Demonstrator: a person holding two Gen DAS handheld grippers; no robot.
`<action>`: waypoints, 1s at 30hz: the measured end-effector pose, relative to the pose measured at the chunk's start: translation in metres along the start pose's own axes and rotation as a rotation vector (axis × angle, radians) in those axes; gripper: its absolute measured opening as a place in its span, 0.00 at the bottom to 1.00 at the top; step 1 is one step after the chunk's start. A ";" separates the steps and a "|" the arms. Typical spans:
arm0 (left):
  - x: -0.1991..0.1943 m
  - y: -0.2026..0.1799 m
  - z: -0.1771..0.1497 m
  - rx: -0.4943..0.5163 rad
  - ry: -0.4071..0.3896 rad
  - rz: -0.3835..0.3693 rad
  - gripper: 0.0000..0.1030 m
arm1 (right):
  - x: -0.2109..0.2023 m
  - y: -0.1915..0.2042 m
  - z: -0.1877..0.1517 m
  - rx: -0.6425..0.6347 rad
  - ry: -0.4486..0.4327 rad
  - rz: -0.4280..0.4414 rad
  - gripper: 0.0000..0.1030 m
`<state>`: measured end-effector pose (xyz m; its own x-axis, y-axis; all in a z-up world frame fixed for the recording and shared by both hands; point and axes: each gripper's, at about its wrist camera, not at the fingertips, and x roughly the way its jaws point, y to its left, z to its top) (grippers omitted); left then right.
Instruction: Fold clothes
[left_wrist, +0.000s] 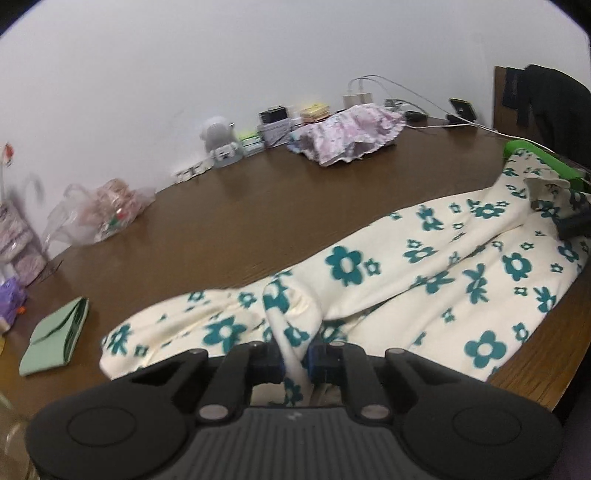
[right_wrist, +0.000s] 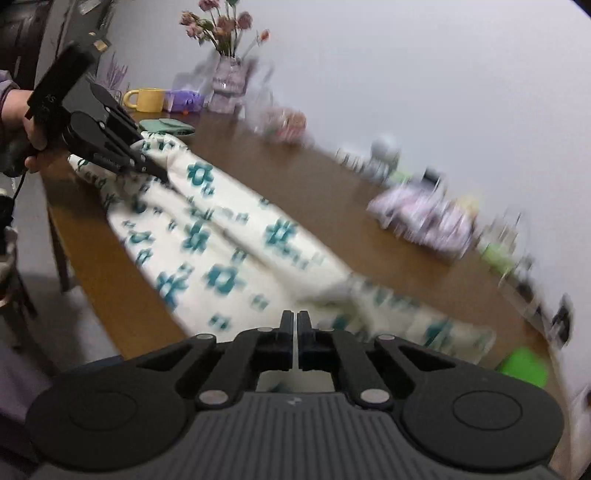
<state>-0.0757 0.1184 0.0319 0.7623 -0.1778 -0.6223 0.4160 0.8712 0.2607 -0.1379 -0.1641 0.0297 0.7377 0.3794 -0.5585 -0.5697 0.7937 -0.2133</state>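
In the left wrist view, a cream garment (left_wrist: 388, 280) printed with teal flowers is lying stretched along the near edge of the brown desk (left_wrist: 258, 206), running from the near left toward the far right corner. The cloth is looking soft and thick, rumpled into long folds, with big and small blossoms scattered over it. The left gripper (left_wrist: 295, 360) is sitting low at the near edge, its fingers (left_wrist: 271, 360) clamped on a raised ridge of the cloth that is standing up between them. At the far right end the cloth is bunching against something black, next to a green object (left_wrist: 535, 155). A folded pale green cloth (left_wrist: 55, 338) is resting near the left edge, well apart from the garment. A crumpled pink and lilac garment (left_wrist: 347, 136) is sitting toward the far edge by the wall, and a clear plastic bag (left_wrist: 96, 210) is lying further left.

In the right wrist view, much of the scene is blurring. The same flowered garment (right_wrist: 229, 251) is reaching diagonally from the far left corner down to the near edge. The right gripper (right_wrist: 297, 326) is showing its fingers (right_wrist: 286, 325) drawn together with only a thin slit between them, over the near end of the cloth; whether cloth is pinched there, I cannot tell. At upper left, a hand (right_wrist: 26, 125) is holding the left gripper (right_wrist: 162, 175), whose tips are biting into the garment's far end. A yellow mug (right_wrist: 147, 99) and a vase of flowers (right_wrist: 227, 81) are standing at the far corner.
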 end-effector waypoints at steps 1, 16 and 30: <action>0.000 0.002 -0.002 -0.014 0.002 0.003 0.17 | -0.002 -0.002 -0.001 0.030 -0.002 0.032 0.02; 0.012 -0.003 0.009 -0.020 -0.009 -0.070 0.18 | 0.022 -0.058 0.014 0.155 0.024 -0.088 0.06; -0.023 -0.009 0.002 -0.071 -0.068 -0.029 0.07 | -0.059 -0.038 0.004 0.103 -0.166 -0.138 0.04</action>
<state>-0.0961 0.1138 0.0458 0.7836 -0.2320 -0.5763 0.4038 0.8952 0.1886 -0.1583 -0.2142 0.0738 0.8602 0.3302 -0.3885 -0.4257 0.8846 -0.1907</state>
